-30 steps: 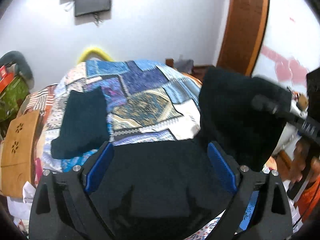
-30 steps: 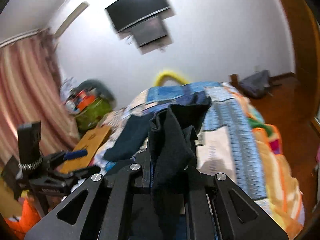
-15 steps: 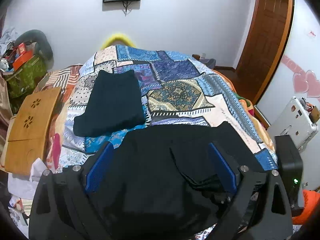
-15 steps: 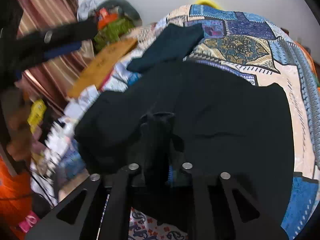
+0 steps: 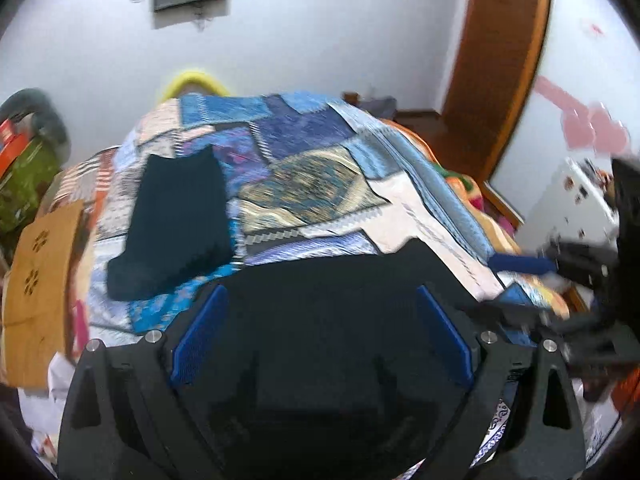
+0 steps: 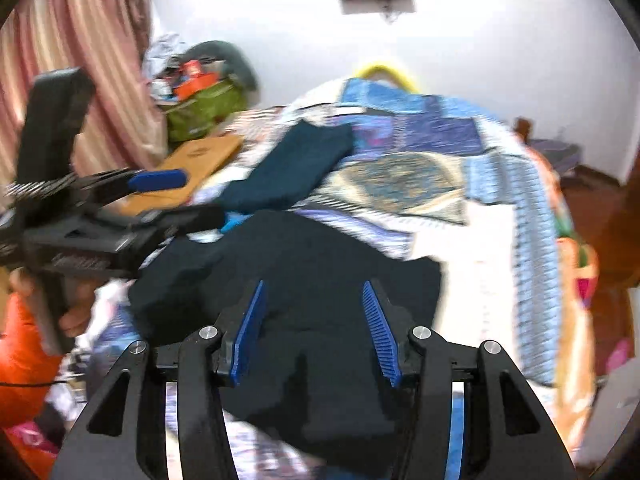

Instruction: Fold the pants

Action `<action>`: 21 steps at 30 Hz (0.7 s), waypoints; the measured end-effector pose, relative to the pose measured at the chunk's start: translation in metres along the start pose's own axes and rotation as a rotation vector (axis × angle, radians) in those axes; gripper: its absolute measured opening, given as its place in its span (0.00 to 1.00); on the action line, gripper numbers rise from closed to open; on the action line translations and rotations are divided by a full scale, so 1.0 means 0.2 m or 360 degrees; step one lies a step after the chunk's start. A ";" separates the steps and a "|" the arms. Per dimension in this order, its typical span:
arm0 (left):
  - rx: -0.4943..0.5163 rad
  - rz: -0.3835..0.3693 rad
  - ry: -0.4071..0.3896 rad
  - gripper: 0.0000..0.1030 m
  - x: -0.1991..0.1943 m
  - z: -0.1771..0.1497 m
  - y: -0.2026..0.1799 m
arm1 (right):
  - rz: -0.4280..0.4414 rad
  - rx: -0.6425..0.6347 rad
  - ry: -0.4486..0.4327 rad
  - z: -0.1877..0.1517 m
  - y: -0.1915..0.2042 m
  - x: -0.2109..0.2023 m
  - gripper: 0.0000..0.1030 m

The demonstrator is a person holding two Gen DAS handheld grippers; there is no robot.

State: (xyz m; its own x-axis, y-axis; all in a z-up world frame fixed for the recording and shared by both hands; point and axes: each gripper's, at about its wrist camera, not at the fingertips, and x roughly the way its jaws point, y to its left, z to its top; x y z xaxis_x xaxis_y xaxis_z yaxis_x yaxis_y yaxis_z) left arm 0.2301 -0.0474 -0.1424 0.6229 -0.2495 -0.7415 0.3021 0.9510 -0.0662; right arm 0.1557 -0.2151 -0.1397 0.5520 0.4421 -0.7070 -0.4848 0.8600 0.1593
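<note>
Pants (image 5: 320,312): my black pair lies flat on the near end of the bed (image 5: 304,184), spread over the patchwork cover; in the right wrist view it shows as a folded dark slab (image 6: 304,280) under my tool.
Change in the pants: a second ago a bunch of this cloth hung up from my right tool; half a second ago it was down on the bed but still pinched; now it lies loose with nothing gripping it.
Left tool (image 5: 320,336): my blue pads (image 5: 200,336) stand wide apart, as they did in both earlier frames, with the black cloth showing between them and nothing held.
Right tool (image 6: 316,328): it was closed on a wad of fabric before; now the ribbed blue pads (image 6: 250,332) are parted and empty, poised over the pants.
Right tool from the left view: it sits blurred at the bed's right edge (image 5: 560,276), low beside the pants.
Left tool from the right view: it reaches in from the left (image 6: 120,208), just above the pants' near corner.
Other garment (image 5: 176,220): a dark teal folded piece lies farther up the bed, apart from my pants, where it was before.
Wooden board (image 5: 40,296): at the bed's left side, unchanged.
</note>
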 end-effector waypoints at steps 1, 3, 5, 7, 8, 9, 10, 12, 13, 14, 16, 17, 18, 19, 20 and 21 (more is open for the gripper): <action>0.0029 -0.0003 0.0028 0.93 0.04 0.00 -0.03 | -0.0028 0.0006 0.0015 0.00 -0.04 0.03 0.45; 0.0095 -0.0013 0.0107 0.93 0.14 -0.01 -0.10 | -0.0051 0.0031 0.0051 -0.02 -0.10 0.09 0.45; 0.0147 -0.0011 0.0210 0.93 0.26 -0.05 -0.16 | -0.0066 0.0054 0.0117 -0.06 -0.15 0.17 0.45; 0.0198 0.0014 0.0316 0.93 0.36 -0.09 -0.20 | -0.0074 0.0071 0.0204 -0.11 -0.19 0.24 0.45; 0.0237 0.0039 0.0374 0.93 0.41 -0.13 -0.23 | -0.0073 0.0076 0.0245 -0.14 -0.21 0.26 0.45; 0.0267 0.0057 0.0409 0.93 0.45 -0.16 -0.24 | -0.0069 0.0081 0.0300 -0.18 -0.22 0.31 0.45; 0.0294 0.0075 0.0439 0.93 0.47 -0.19 -0.25 | -0.0058 0.0083 0.0333 -0.21 -0.24 0.32 0.45; 0.0288 0.0074 0.0409 0.93 0.47 -0.24 -0.24 | -0.0030 0.0116 0.0316 -0.25 -0.26 0.31 0.45; 0.0273 0.0065 0.0395 0.93 0.46 -0.25 -0.23 | -0.0022 0.0132 0.0306 -0.27 -0.26 0.29 0.45; 0.0250 0.0051 0.0391 0.93 0.44 -0.27 -0.22 | -0.0013 0.0146 0.0306 -0.28 -0.27 0.27 0.45; 0.0203 0.0033 0.0382 0.93 0.42 -0.29 -0.19 | -0.0005 0.0181 0.0303 -0.30 -0.28 0.24 0.45; 0.0182 0.0024 0.0374 0.93 0.40 -0.31 -0.17 | -0.0001 0.0192 0.0302 -0.30 -0.28 0.23 0.45; 0.0169 0.0014 0.0372 0.93 0.39 -0.32 -0.15 | 0.0001 0.0194 0.0303 -0.31 -0.28 0.22 0.45; 0.0155 -0.0001 0.0374 0.93 0.37 -0.33 -0.13 | 0.0002 0.0195 0.0305 -0.30 -0.29 0.22 0.45; 0.0131 -0.0015 0.0379 0.93 0.34 -0.34 -0.10 | 0.0005 0.0201 0.0308 -0.30 -0.29 0.22 0.45; 0.0108 -0.0025 0.0382 0.93 0.31 -0.35 -0.08 | 0.0010 0.0211 0.0313 -0.29 -0.30 0.23 0.45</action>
State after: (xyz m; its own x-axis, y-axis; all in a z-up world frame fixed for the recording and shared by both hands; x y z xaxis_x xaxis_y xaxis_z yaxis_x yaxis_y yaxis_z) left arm 0.2140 -0.0657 -0.2342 0.4311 -0.2059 -0.8785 0.3633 0.9308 -0.0399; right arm 0.1698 -0.2606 -0.2223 0.4002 0.4004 -0.8243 -0.3874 0.8891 0.2437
